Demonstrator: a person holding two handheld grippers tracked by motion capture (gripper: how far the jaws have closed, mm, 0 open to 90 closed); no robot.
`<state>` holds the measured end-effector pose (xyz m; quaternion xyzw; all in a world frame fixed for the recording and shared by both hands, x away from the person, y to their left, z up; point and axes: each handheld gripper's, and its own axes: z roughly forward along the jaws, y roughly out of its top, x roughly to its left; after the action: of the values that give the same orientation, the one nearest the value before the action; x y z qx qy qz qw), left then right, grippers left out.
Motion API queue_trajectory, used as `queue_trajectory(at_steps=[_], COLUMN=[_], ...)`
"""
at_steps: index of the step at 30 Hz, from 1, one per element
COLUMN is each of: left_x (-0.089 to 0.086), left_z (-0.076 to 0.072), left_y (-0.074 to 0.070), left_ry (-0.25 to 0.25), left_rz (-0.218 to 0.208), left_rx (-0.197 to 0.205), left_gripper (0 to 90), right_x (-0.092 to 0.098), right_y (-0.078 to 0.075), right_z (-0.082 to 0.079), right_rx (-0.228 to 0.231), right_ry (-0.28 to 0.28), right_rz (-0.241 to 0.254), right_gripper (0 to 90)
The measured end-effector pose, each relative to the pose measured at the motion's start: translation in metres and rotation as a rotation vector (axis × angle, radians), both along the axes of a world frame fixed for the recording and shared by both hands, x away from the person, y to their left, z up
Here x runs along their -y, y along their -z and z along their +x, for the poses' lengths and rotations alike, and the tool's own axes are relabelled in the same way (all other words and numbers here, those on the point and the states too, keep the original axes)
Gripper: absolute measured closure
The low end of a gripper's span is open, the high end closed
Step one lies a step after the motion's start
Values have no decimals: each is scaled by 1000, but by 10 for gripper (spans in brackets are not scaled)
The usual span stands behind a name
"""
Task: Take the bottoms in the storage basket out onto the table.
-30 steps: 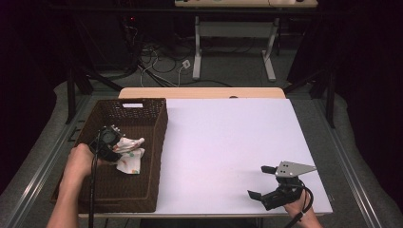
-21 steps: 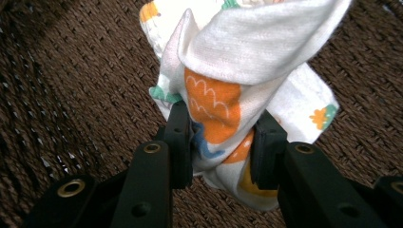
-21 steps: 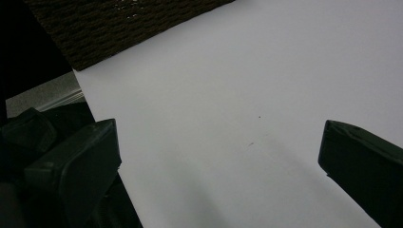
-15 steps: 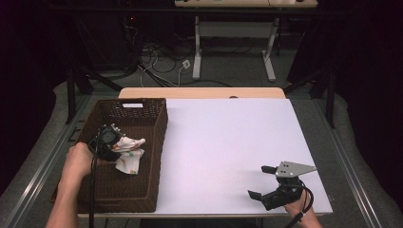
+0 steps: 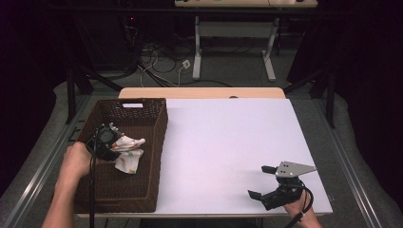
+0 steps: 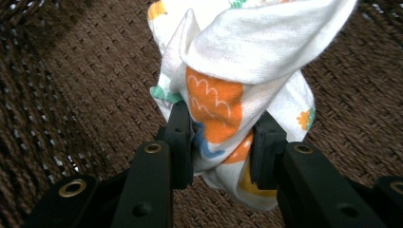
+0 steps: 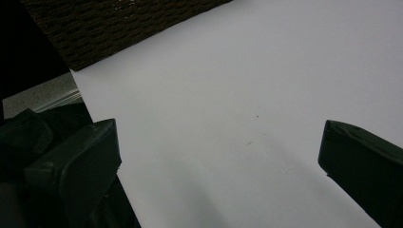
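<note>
Cloth: printed white cloth (image 6: 228, 90) hangs bunched over the basket (image 5: 142, 111) floor, off the weave
Left gripper (image 6: 222, 142): pinching the cloth
Right gripper (image 5: 267, 182): spread wide, nothing between its jaws, low over the white table (image 5: 228, 137)
Done: cloth gripped
Left: likely carrying it out to the table
Change: cloth sits slightly higher than a second ago; right gripper unmoved

- Soft printed cloth (image 6: 247, 52), white cotton-like weave with orange and green motifs.
- Dark brown woven wicker basket (image 5: 157, 142), rough-textured.
- Smooth matt white table (image 5: 237, 142) surface; pale wood edge at 12 o'clock.
- Matt black plastic left gripper (image 6: 222, 142).
</note>
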<state>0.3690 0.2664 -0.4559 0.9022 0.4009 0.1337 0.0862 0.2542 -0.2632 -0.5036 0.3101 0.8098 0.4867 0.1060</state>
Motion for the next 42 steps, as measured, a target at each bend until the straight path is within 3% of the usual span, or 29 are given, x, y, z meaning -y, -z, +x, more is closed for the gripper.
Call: queue_trajectory(at_steps=[14,42], left_x=[0,2], left_z=[4,8], left_y=[-18,-50], left_ry=[55,113], left_rz=[-26,30], left_rx=[-13,18], left_gripper=[678,677], right_x=[2,2], right_y=[0,1], right_z=[0,0], right_rx=[0,0], right_ry=[-1,2], right_rz=[-2,-3], right_gripper=[0,0])
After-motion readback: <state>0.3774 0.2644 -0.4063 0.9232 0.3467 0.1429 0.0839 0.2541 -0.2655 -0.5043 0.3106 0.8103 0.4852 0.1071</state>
